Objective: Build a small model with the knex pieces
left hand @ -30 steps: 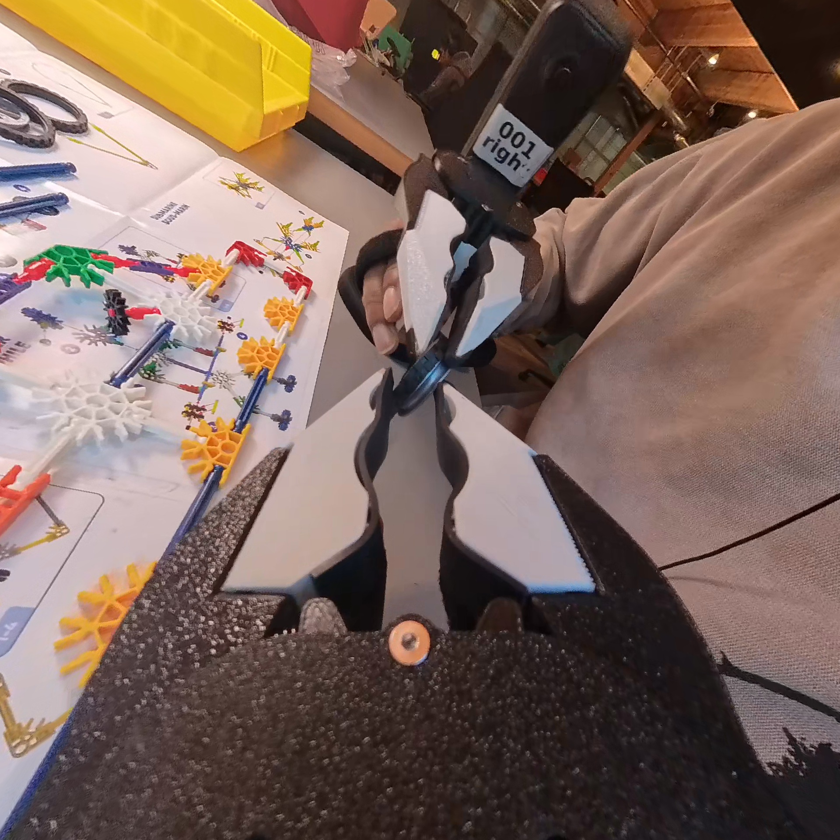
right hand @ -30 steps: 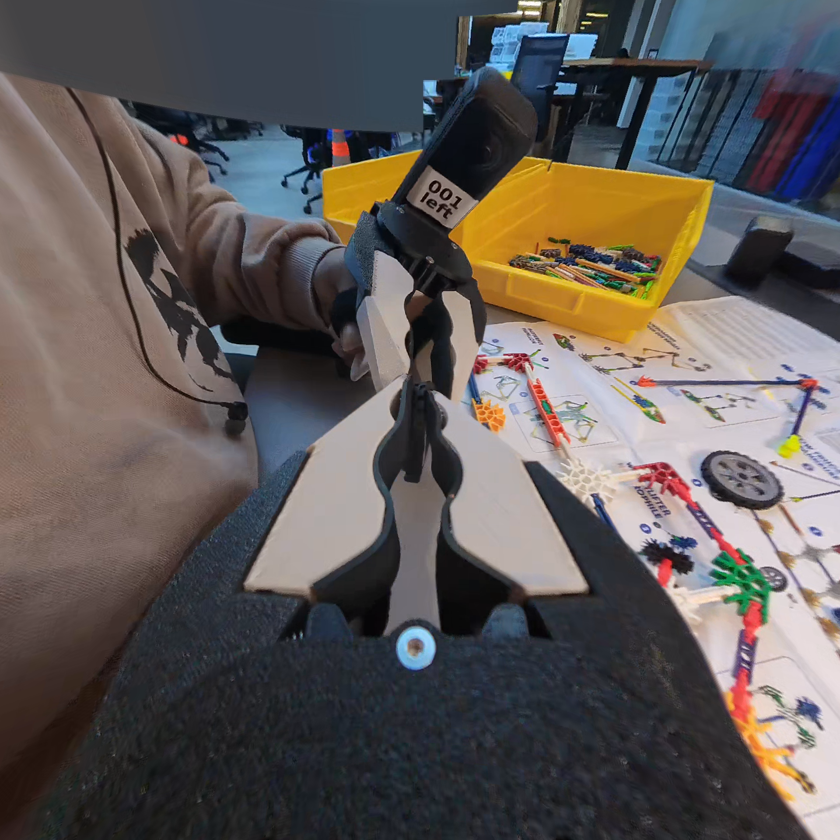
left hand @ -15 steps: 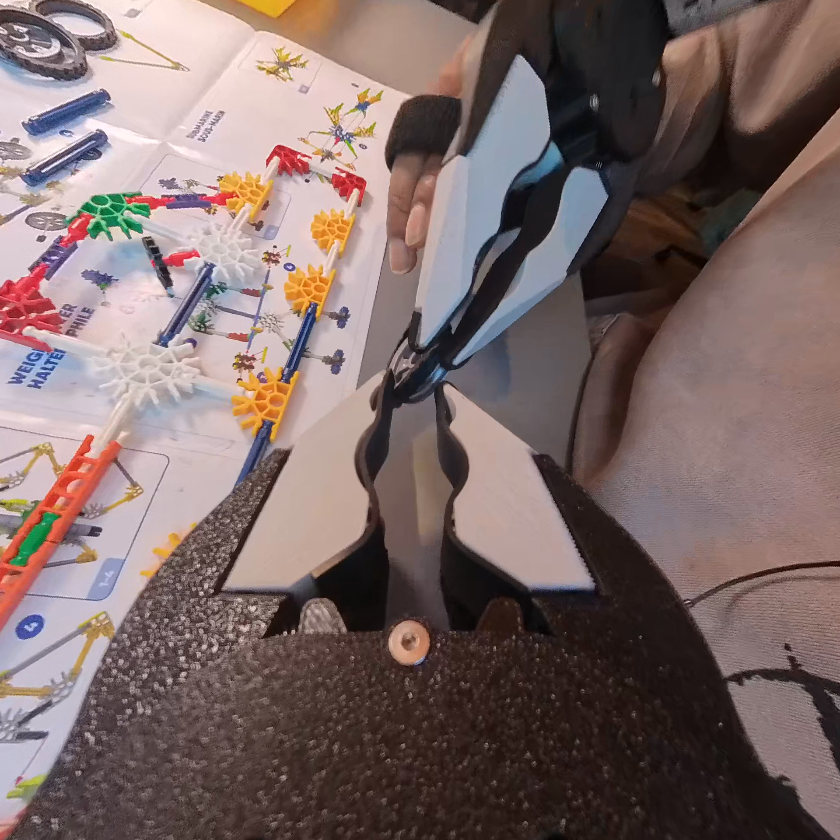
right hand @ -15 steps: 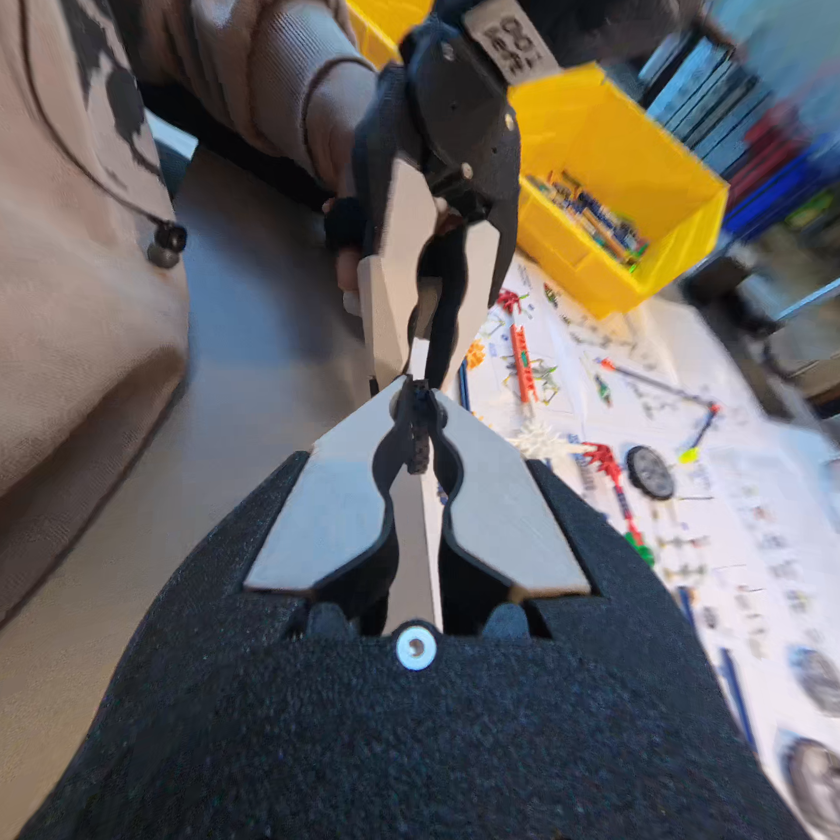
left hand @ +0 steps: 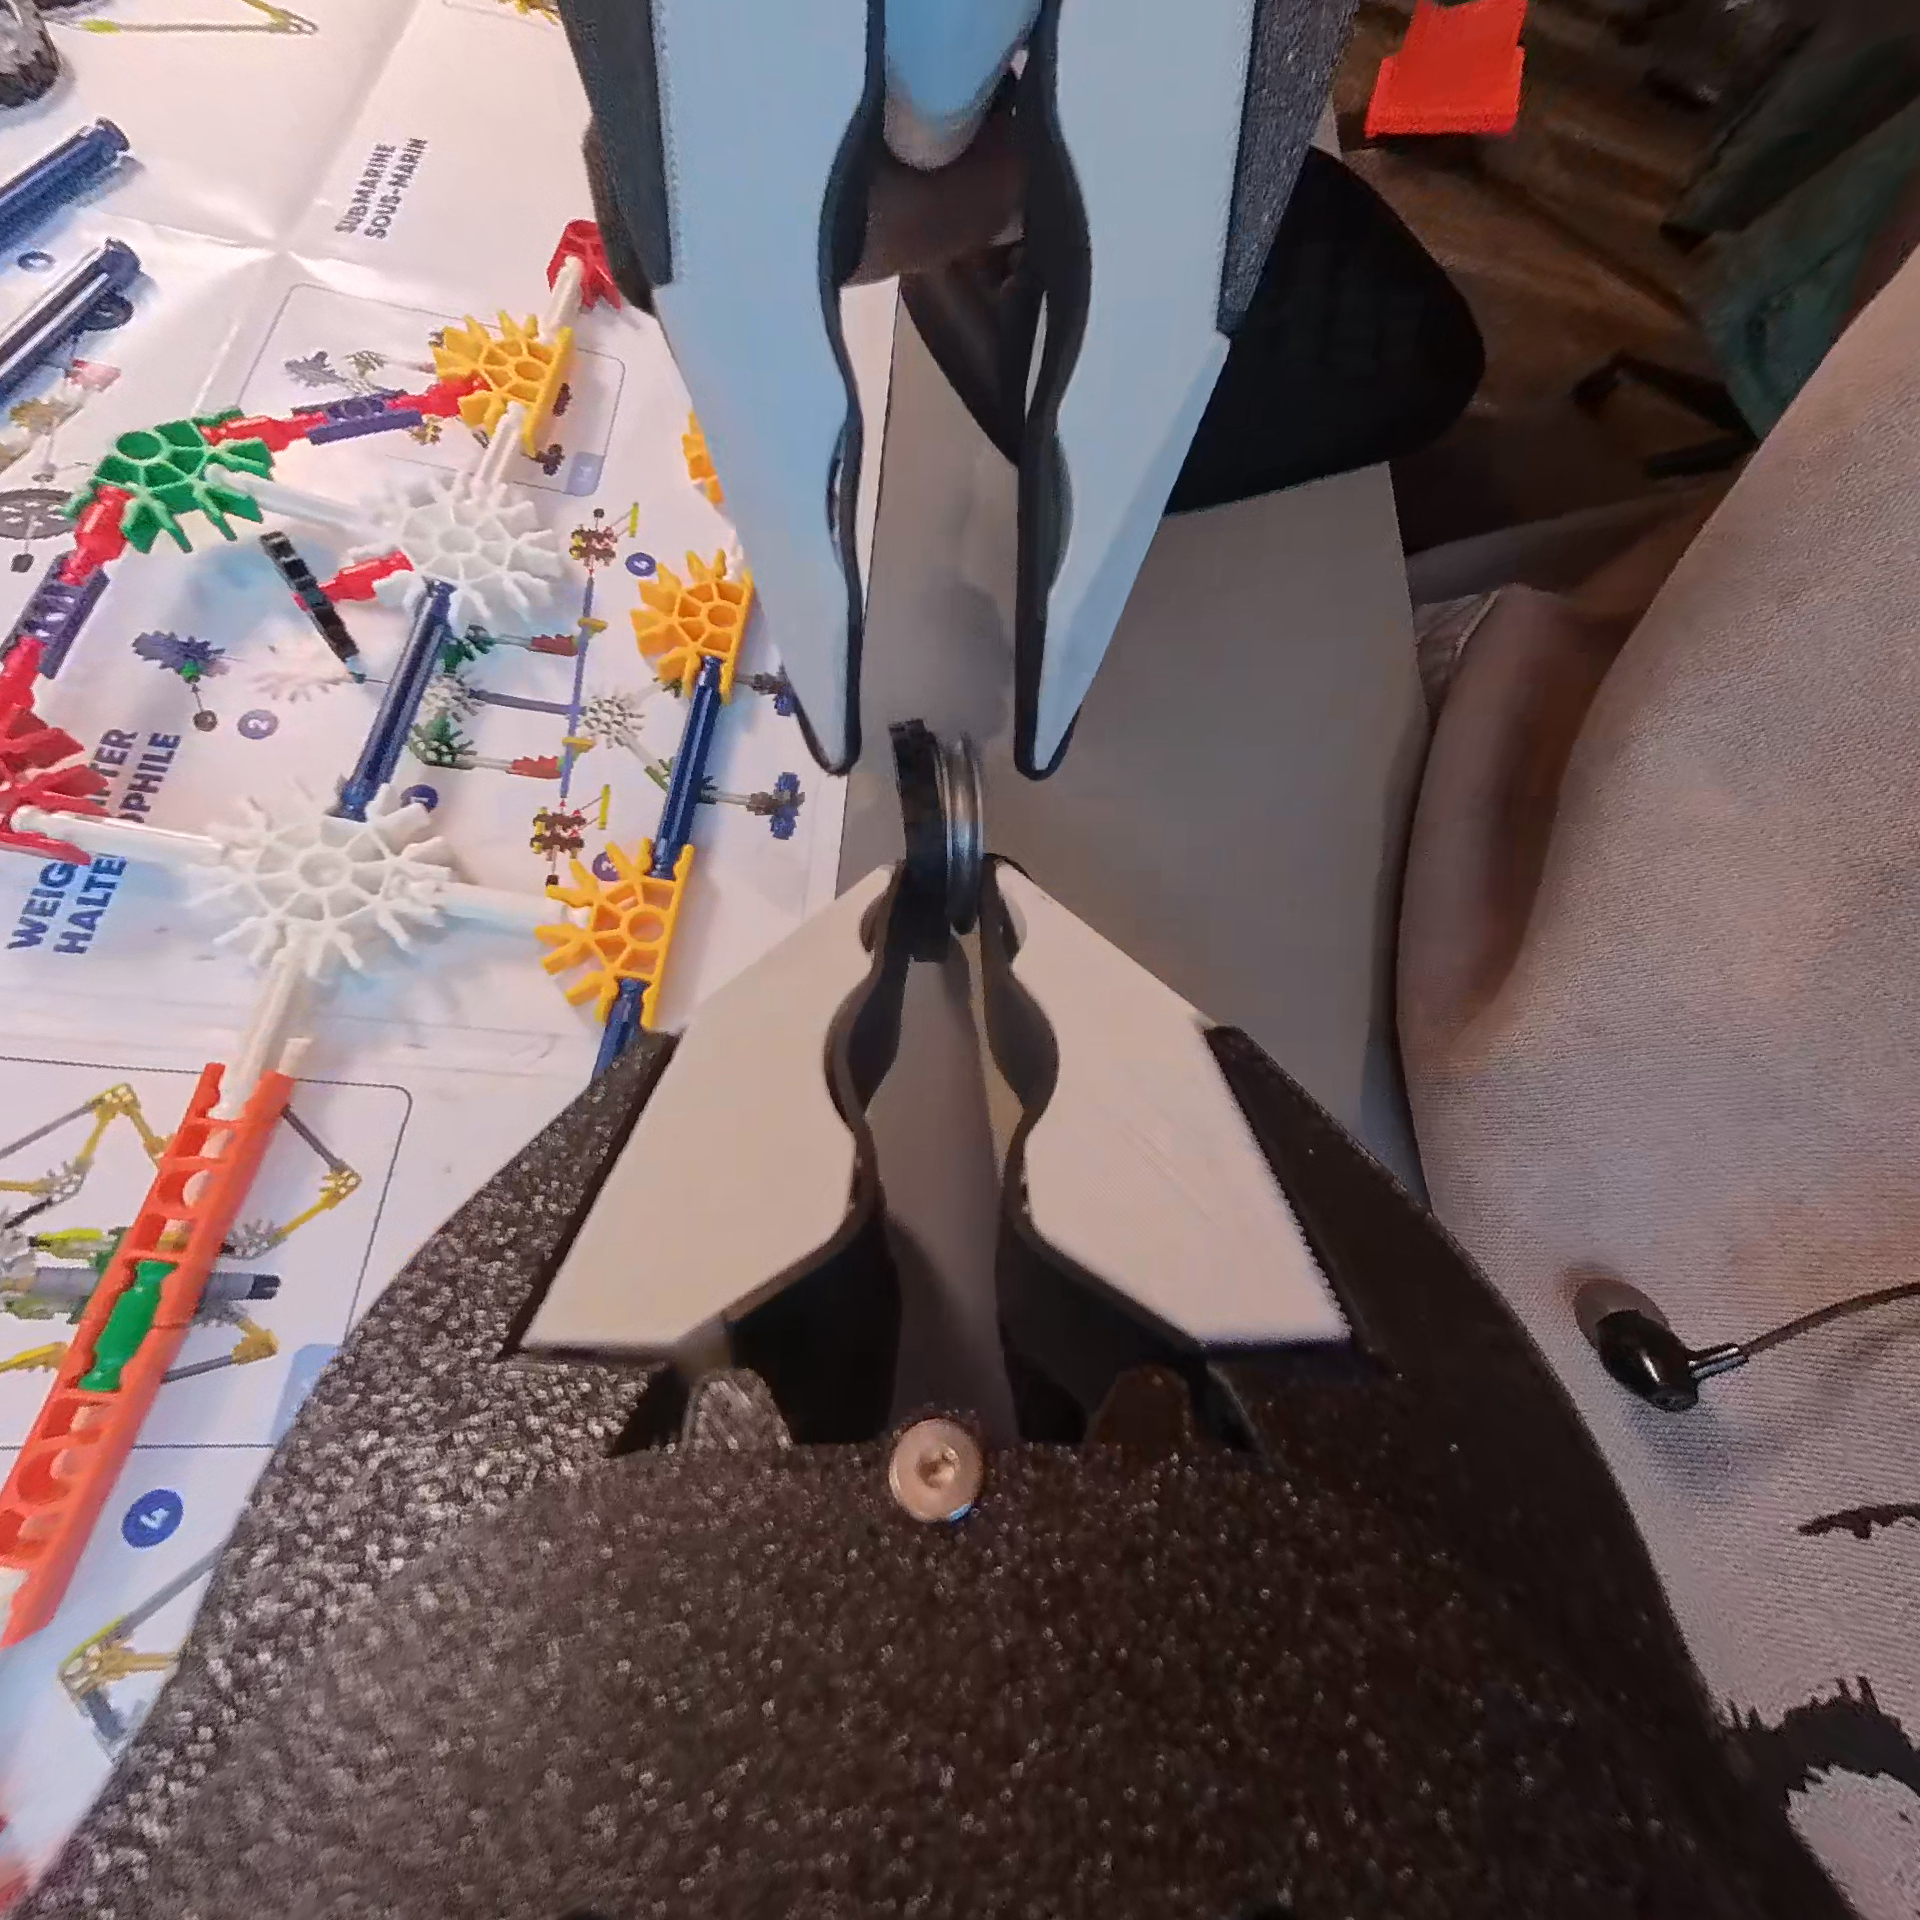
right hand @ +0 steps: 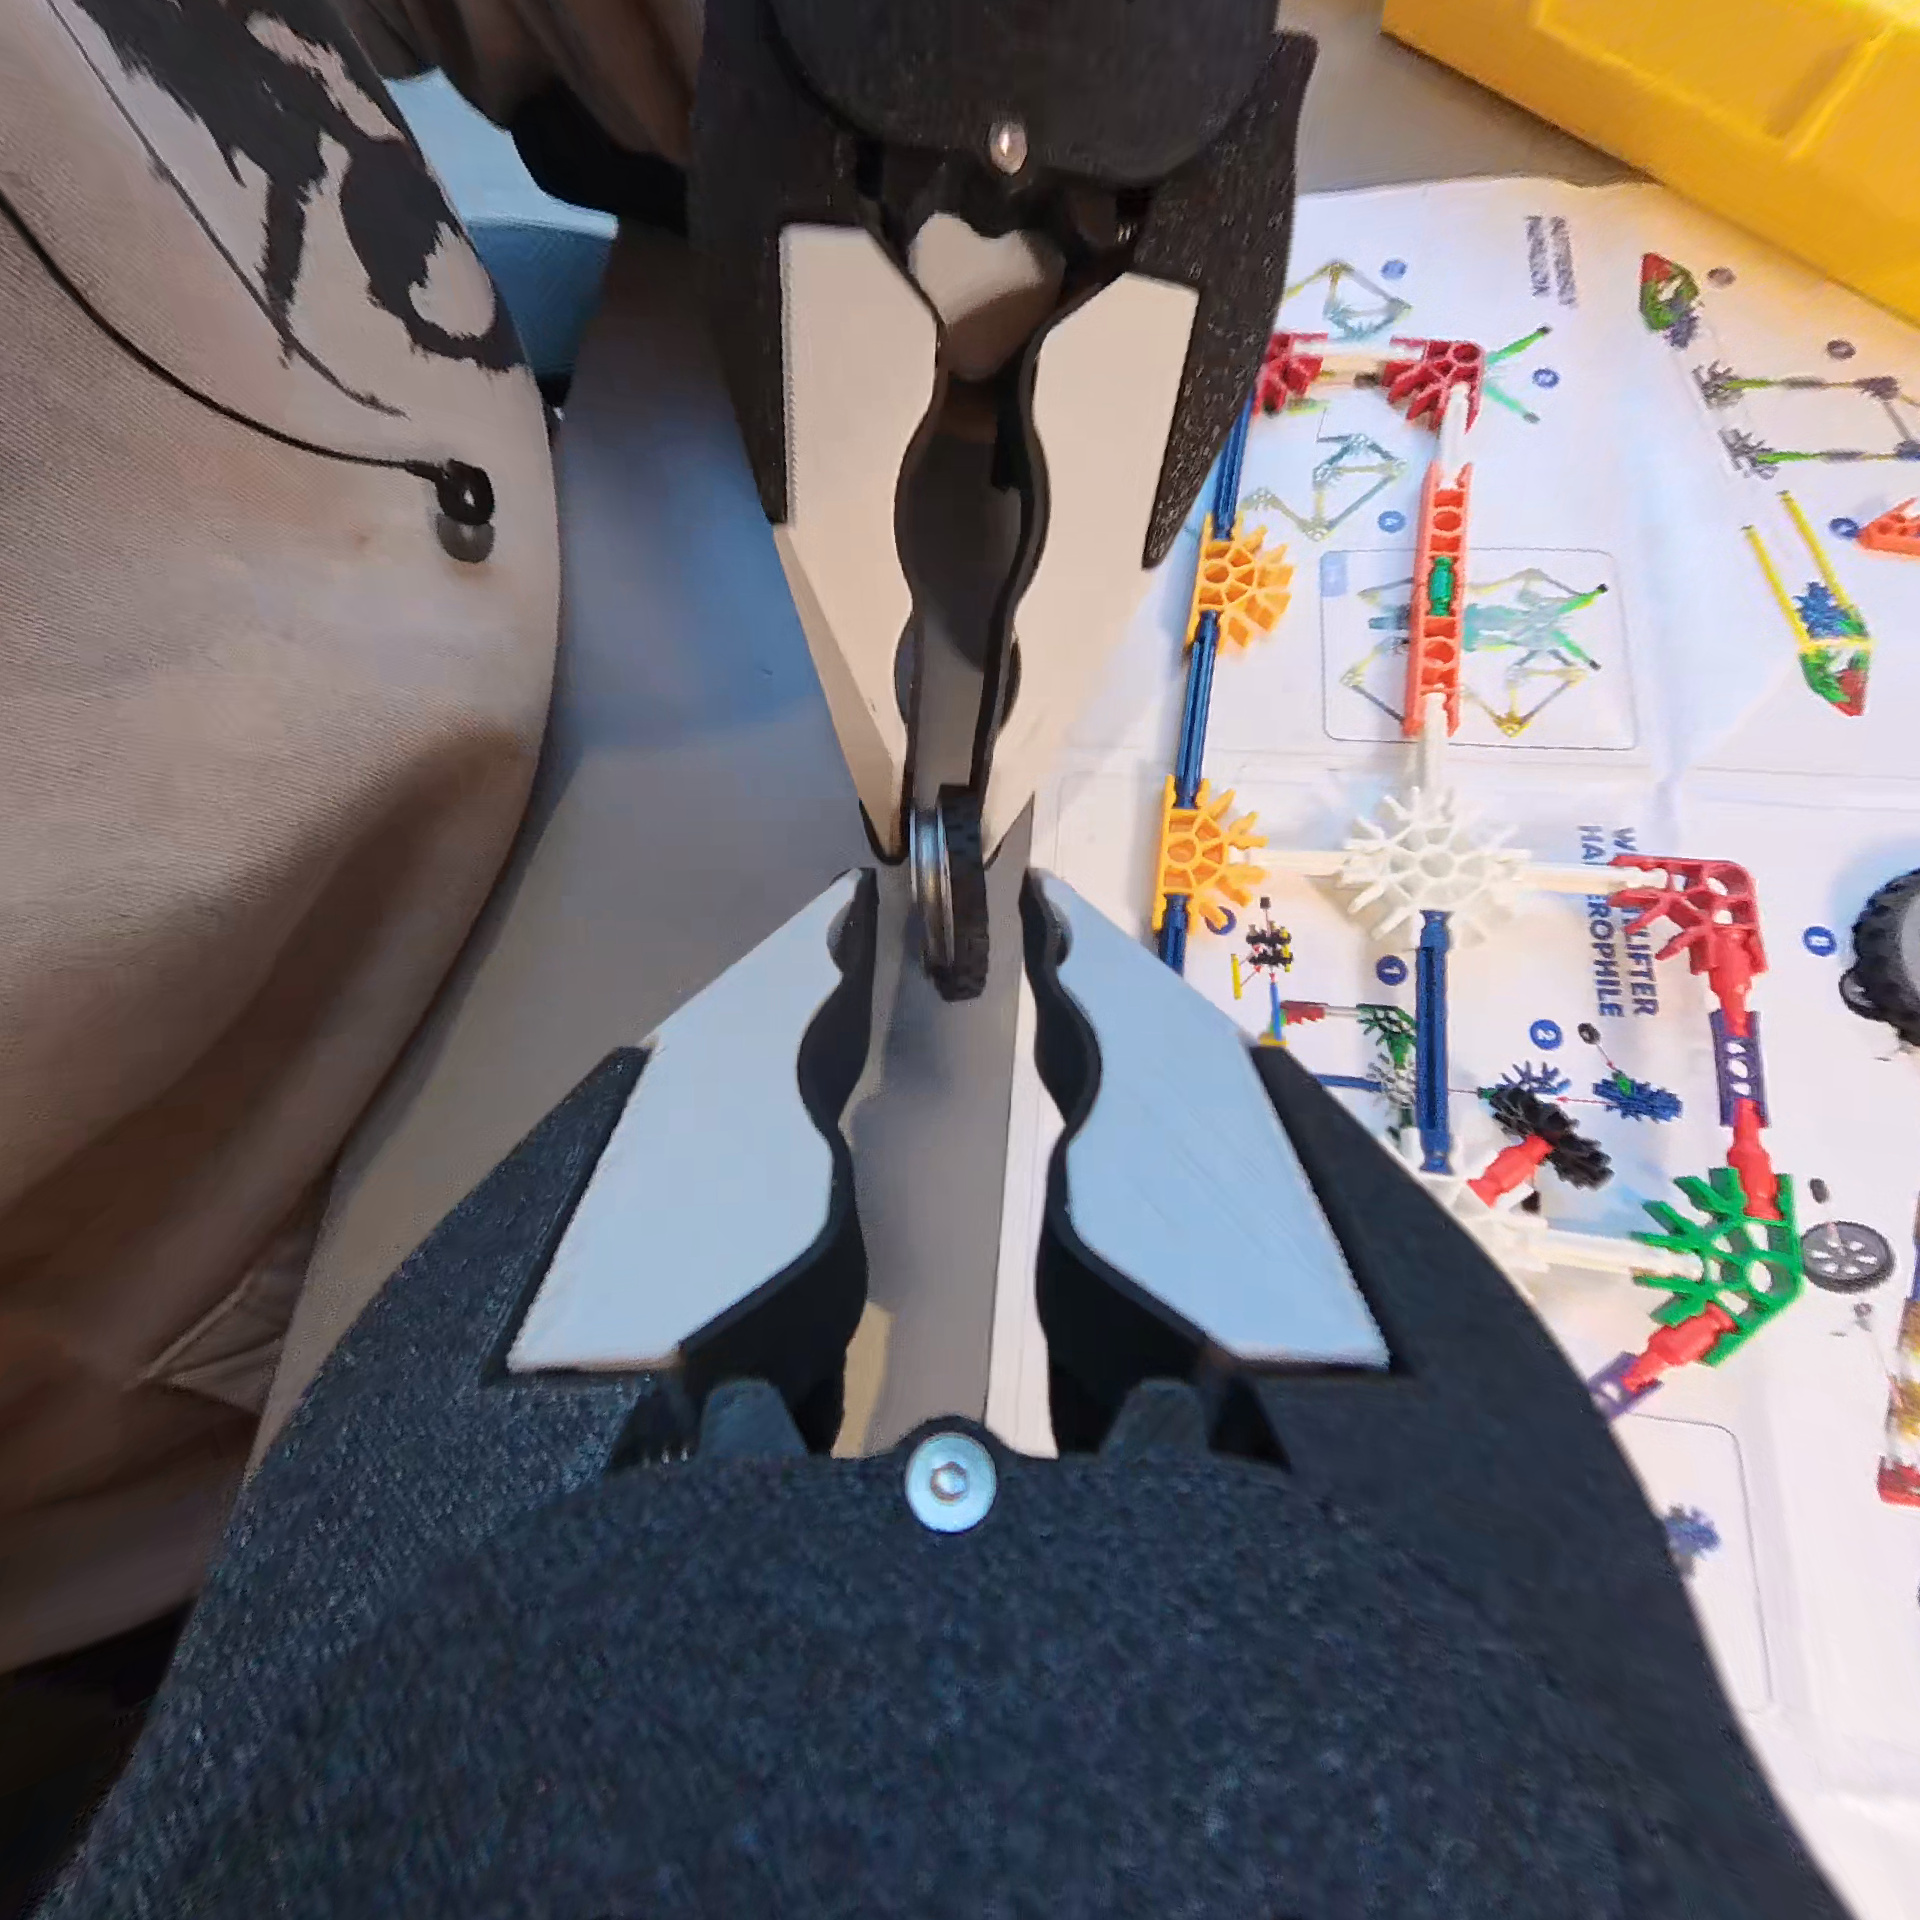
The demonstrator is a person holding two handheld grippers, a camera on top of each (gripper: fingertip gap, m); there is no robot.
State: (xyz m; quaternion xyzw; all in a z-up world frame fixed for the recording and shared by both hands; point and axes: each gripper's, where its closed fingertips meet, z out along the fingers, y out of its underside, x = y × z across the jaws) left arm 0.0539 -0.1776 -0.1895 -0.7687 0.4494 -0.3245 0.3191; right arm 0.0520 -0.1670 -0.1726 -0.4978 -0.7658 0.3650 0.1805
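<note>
A small black wheel with a silver rim (left hand: pixel 935 821) is held edge-on above the grey table's near edge. My left gripper (left hand: pixel 940 883) is shut on its lower part. My right gripper (left hand: pixel 940 764) comes in from the top of the left wrist view, jaws apart, with one fingertip on each side of the wheel's top. In the right wrist view the wheel (right hand: pixel 951 904) sits between my right gripper's (right hand: pixel 948 894) open fingers without being pinched, and the left gripper (right hand: pixel 940 831) grips it from above.
A rod-and-connector toy model (left hand: pixel 457 530) lies on a printed instruction sheet (left hand: pixel 312 208) beside the grippers, with an orange ladder piece (left hand: pixel 135 1309). A yellow bin (right hand: pixel 1714 104) and a black tyre (right hand: pixel 1886 966) lie farther off. A person's beige sweatshirt (left hand: pixel 1662 935) is close by. The tips of both grippers are at nearly the same place. Both grippers' tips are roughly 12 cm from the orange ladder piece (left hand: pixel 135 1309). The right camera catches it too, in the right wrist view (right hand: pixel 1440 590).
My right gripper has opened and let go of the wheel, and only the left holds it. Both grippers have tipped down toward the table and drawn closer, tip to tip.
</note>
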